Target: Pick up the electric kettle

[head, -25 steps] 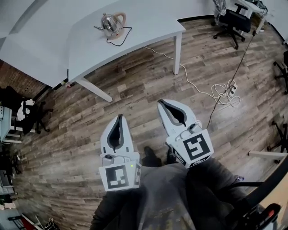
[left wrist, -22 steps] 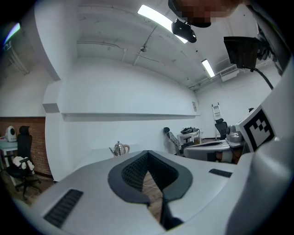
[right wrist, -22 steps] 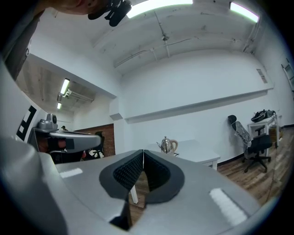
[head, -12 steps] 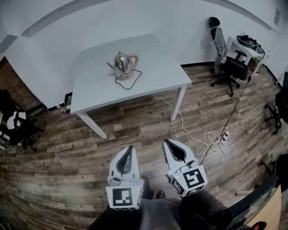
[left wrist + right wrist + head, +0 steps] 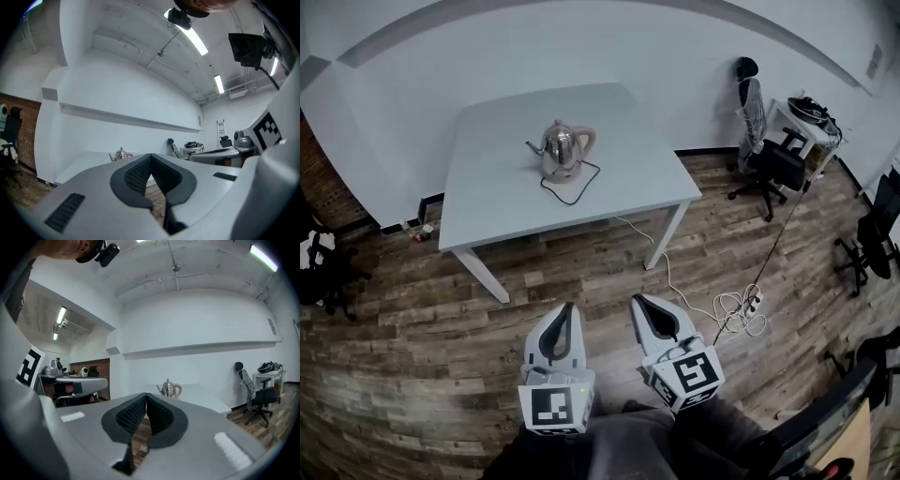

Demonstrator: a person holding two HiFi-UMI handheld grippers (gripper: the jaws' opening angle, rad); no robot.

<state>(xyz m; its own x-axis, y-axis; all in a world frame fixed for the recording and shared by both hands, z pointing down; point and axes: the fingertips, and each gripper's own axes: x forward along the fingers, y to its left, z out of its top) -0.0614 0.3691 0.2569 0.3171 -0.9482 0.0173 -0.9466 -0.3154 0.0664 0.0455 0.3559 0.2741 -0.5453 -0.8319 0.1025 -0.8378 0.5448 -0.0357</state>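
A shiny steel electric kettle (image 5: 562, 146) with a pale handle stands on its base in the middle of a white table (image 5: 487, 202), its black cord looped beside it. It also shows small and far off as the kettle (image 5: 121, 154) in the left gripper view and the kettle (image 5: 169, 388) in the right gripper view. My left gripper (image 5: 565, 307) and right gripper (image 5: 636, 302) are both shut with nothing between their tips. They hang side by side over the wooden floor, well short of the table's near edge.
A white cable (image 5: 675, 281) runs from the table across the wood floor to a power strip (image 5: 752, 305). Black office chairs (image 5: 764, 159) stand at the right by a small side table (image 5: 806, 117). A brick wall section (image 5: 319, 183) is at the left.
The table and kettle have slid toward the middle of the head view and more of the far wall shows. Both grippers stay shut and side by side.
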